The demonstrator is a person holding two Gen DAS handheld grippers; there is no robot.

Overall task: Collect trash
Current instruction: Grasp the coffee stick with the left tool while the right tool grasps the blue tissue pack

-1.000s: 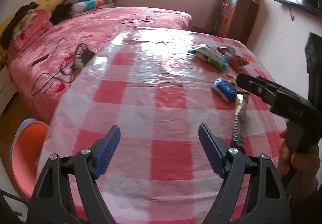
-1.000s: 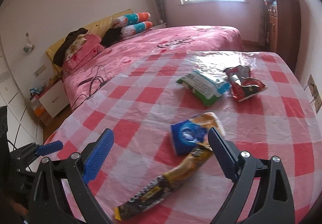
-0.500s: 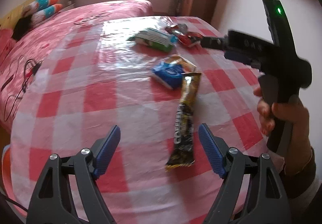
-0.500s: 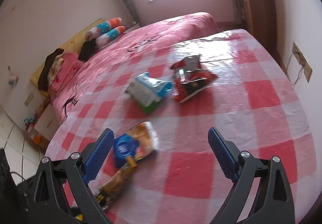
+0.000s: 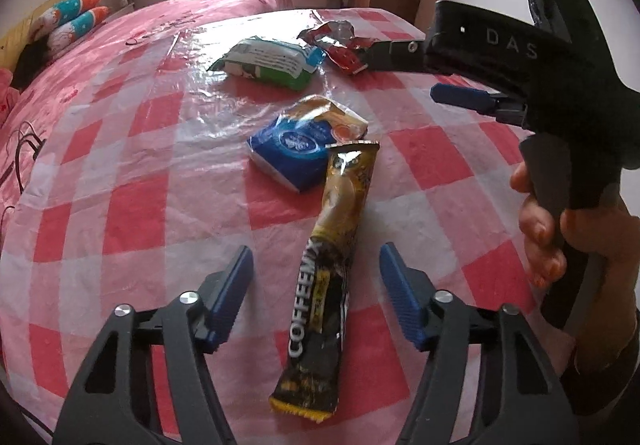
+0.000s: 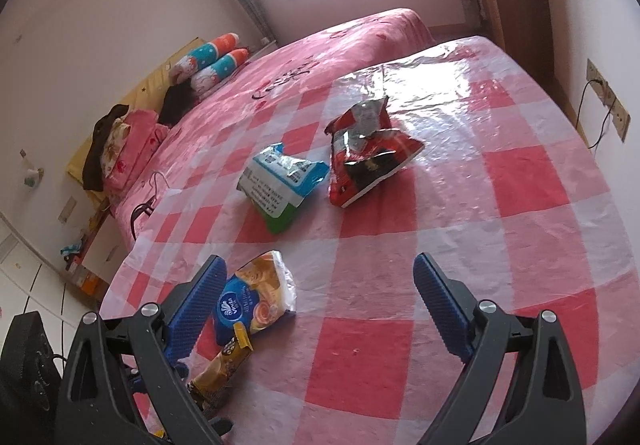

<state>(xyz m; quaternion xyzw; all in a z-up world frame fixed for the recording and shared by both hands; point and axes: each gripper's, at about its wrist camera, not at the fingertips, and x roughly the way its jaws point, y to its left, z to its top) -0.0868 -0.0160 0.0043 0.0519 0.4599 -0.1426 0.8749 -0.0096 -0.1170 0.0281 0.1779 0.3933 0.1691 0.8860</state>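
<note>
Left wrist view: my left gripper (image 5: 316, 295) is over the table (image 5: 132, 213), jaws closing, blue pads astride the long coffee sachet (image 5: 326, 285) but not touching it yet. The sachet runs from 6 toward 12 and its far end overlaps the blue tissue pack (image 5: 294, 147). Further toward 12 lie the green-and-white wrapper (image 5: 270, 63) and, at 1, the red snack bag (image 5: 340, 45), partly covered by the right gripper (image 5: 448, 71), which comes in from 3 o'clock side-on. The hand (image 5: 568, 237) on its handle is cut off at the frame edge. The bed (image 5: 224, 1) behind the table is only partly in frame.

Right wrist view: right gripper (image 6: 316, 313) stands wide, nothing between the pads. The tissue pack (image 6: 256, 303) sits just beside the left pad at 8, partly behind it. The coffee sachet (image 6: 222, 369) is mostly hidden behind the gripper frame at 7; only its upper end shows. The green-and-white wrapper (image 6: 280, 181) is at 11 and the red snack bag (image 6: 368, 153) at 12, near each other; I can't tell whether they touch. I can't tell what, if anything, is inside the wrappers.
</note>
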